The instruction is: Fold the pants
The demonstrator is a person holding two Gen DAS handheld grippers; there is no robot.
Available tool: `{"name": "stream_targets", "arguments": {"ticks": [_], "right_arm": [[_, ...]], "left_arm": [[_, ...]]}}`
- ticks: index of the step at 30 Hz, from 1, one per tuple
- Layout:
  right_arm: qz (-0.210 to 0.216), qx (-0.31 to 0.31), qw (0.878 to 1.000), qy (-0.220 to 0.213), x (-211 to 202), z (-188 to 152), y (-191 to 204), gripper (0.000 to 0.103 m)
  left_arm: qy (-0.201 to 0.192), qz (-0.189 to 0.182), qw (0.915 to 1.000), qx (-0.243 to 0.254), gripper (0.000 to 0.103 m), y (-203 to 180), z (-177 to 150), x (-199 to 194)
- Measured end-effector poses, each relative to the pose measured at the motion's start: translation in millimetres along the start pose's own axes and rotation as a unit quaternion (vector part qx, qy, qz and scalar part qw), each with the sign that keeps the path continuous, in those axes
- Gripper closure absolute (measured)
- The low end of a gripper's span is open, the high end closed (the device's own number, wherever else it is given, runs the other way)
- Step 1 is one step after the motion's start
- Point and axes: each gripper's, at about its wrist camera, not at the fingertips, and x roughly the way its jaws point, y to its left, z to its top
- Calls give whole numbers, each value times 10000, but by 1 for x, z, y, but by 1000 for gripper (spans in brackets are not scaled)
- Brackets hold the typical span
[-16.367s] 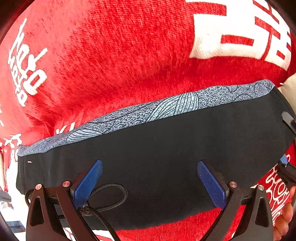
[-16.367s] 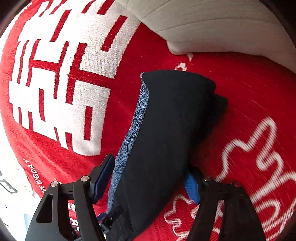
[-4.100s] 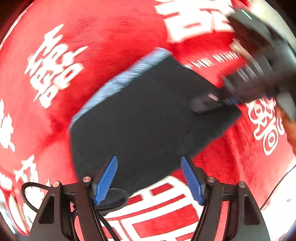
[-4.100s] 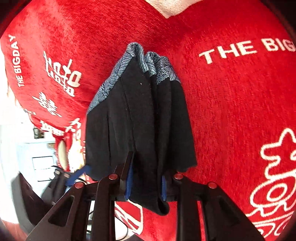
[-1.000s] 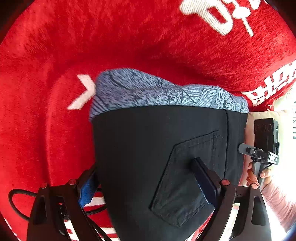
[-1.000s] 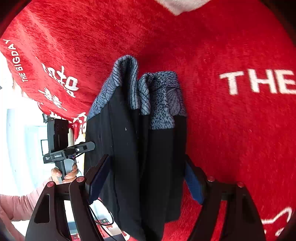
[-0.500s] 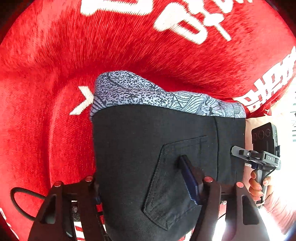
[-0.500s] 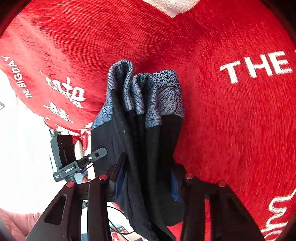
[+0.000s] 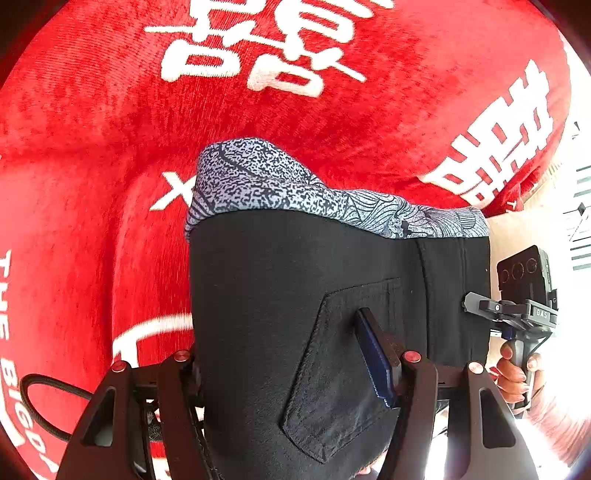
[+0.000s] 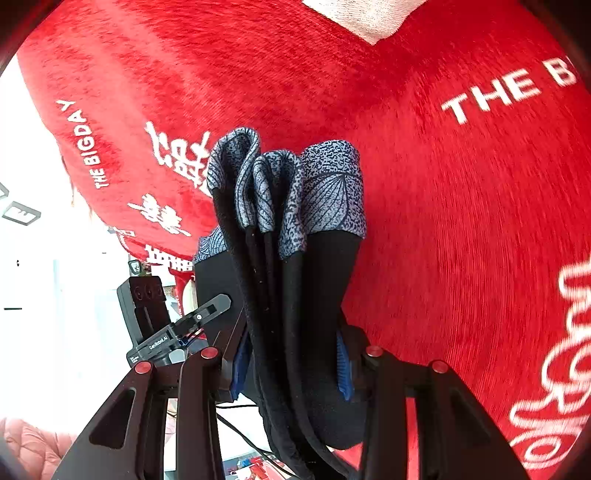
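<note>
The folded black pants [image 9: 280, 295] with a grey patterned waistband [image 9: 295, 192] hang lifted above the red blanket. My left gripper [image 9: 288, 354] is shut on the pants near the back pocket [image 9: 343, 369]; its left finger is hidden behind the cloth. My right gripper [image 10: 291, 362] is shut on the pants [image 10: 314, 295], seen edge-on as several stacked layers with the waistband [image 10: 295, 184] at the far end. The other gripper shows in each view, at the right [image 9: 524, 302] and at the left [image 10: 166, 325].
A red plush blanket [image 9: 110, 110] with white characters and lettering covers the surface, also in the right wrist view [image 10: 461, 203]. Its edge drops off at the right [image 9: 517, 199]. A white pillow corner [image 10: 369, 18] lies at the far end. A black cable [image 9: 40, 402] loops at lower left.
Both grippers have closed on the folded pants over the last second and lifted them; the blanket pattern has shifted beneath as the bundle moves.
</note>
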Motion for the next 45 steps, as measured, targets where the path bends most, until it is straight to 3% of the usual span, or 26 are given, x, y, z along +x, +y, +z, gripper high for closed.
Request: {"name": "stream_targets", "arguments": {"ticks": [8, 15, 19, 22, 26, 28, 31, 34, 38, 41, 45], "right_arm": [[-24, 177, 9998, 123, -5, -56, -6, 62], [-359, 240, 9990, 123, 12, -85, -19, 62], [-663, 75, 9978, 46, 19, -92, -25, 61], [-925, -85, 9957, -31, 21, -93, -22, 56], [-1359, -128, 9906, -136, 27, -96, -26, 48], [-1486, -168, 9885, -215, 27, -98, -24, 45], [-1922, -364, 9803, -284, 27, -102, -18, 41], [-2371, -528, 9695, -339, 27, -104, -8, 35], [-3274, -660, 9413, -485, 23, -111, 7, 21], [-3654, -474, 9280, -551, 12, -122, 10, 19], [-4033, -497, 9122, -528, 6, -144, 28, 18]], "left_arm": [[145, 187, 9996, -165, 38, 0, -55, -4], [341, 147, 9989, -289, 38, 21, -88, 20], [256, 58, 9988, -404, 37, 31, -97, 30], [179, 153, 9989, -404, 28, 33, -99, 33], [109, 598, 9976, -317, 11, 32, -100, 33], [53, 846, 9961, -254, 8, 28, -102, 31], [-24, 1213, 9925, -148, 2, 22, -105, 29], [-184, 1837, 9828, 15, 1, 10, -110, 24], [-273, 2491, 9679, 174, 1, 4, -118, 15], [-150, 2636, 9644, 155, 1, 4, -123, 7], [48, 2568, 9662, 211, 1, -4, -135, -8]]}}
